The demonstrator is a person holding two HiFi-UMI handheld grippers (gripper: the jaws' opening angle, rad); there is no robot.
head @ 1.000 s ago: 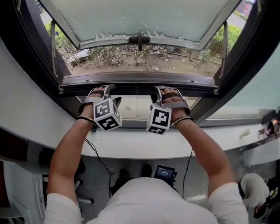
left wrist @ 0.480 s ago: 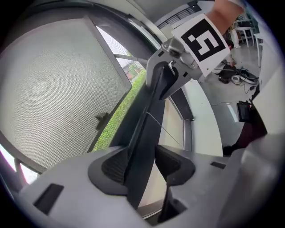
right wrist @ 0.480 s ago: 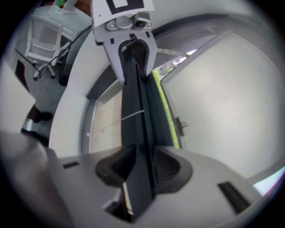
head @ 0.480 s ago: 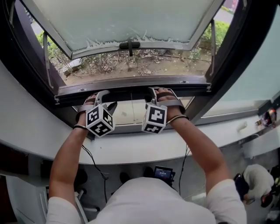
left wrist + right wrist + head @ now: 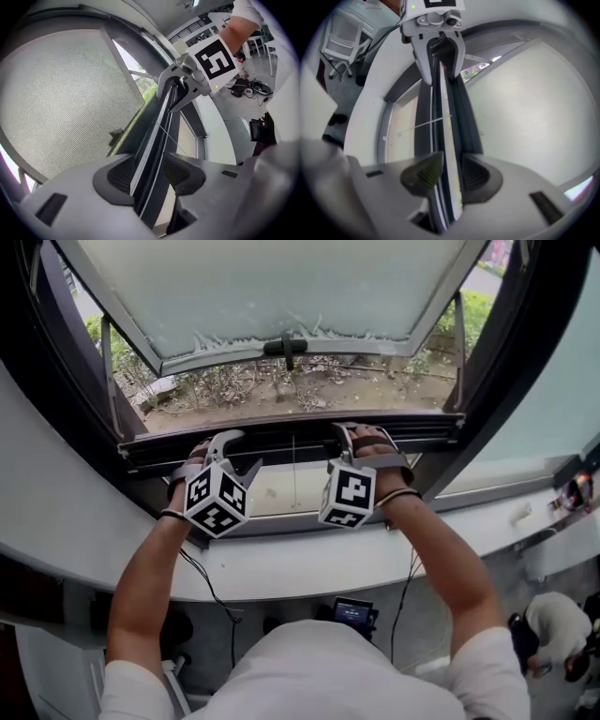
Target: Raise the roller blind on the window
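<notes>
The blind's dark bottom bar (image 5: 291, 435) runs level across the open window in the head view. My left gripper (image 5: 223, 441) is shut on the bar's left part and my right gripper (image 5: 362, 433) on its right part. In the left gripper view the bar (image 5: 152, 140) passes between the two pads of the left gripper (image 5: 150, 173), and the right gripper (image 5: 187, 82) clamps it farther along. In the right gripper view the bar (image 5: 446, 136) lies between the pads of the right gripper (image 5: 450, 176), with the left gripper (image 5: 438, 44) beyond.
An outward-tilted frosted sash (image 5: 272, 287) with a dark handle (image 5: 286, 346) lies beyond the bar, with ground and shrubs outside. A thin cord (image 5: 293, 470) hangs below the bar before a lower pane. A white sill (image 5: 281, 563) runs beneath; dark frame posts (image 5: 506, 362) flank the opening.
Both grippers and the bar between them have moved up the window. More of the lower pane and the cord shows under the bar.
</notes>
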